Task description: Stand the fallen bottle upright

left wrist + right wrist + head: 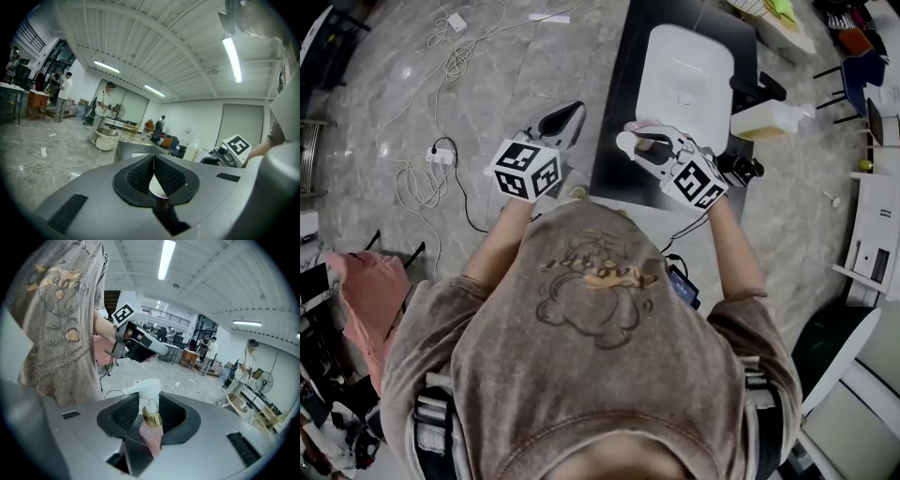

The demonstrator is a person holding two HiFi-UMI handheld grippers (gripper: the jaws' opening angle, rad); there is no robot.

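A pink pump bottle (151,430) with a white pump head and a gold collar sits between my right gripper's (149,404) pads, which are shut on its neck. The pump head points away from the camera, out past the fingertips. In the head view the right gripper (652,141) holds the bottle (643,146) in the air over the near edge of the dark table (614,122). My left gripper (567,117) hovers to its left, off the table. Its pads (140,176) meet at the tip, with nothing held.
On the table lie a white oval tray (684,75) and a pale plastic jug (769,120). Cables and a power strip (441,155) trail over the marble floor at the left. Chairs and shelves stand at the right. Several people stand far off.
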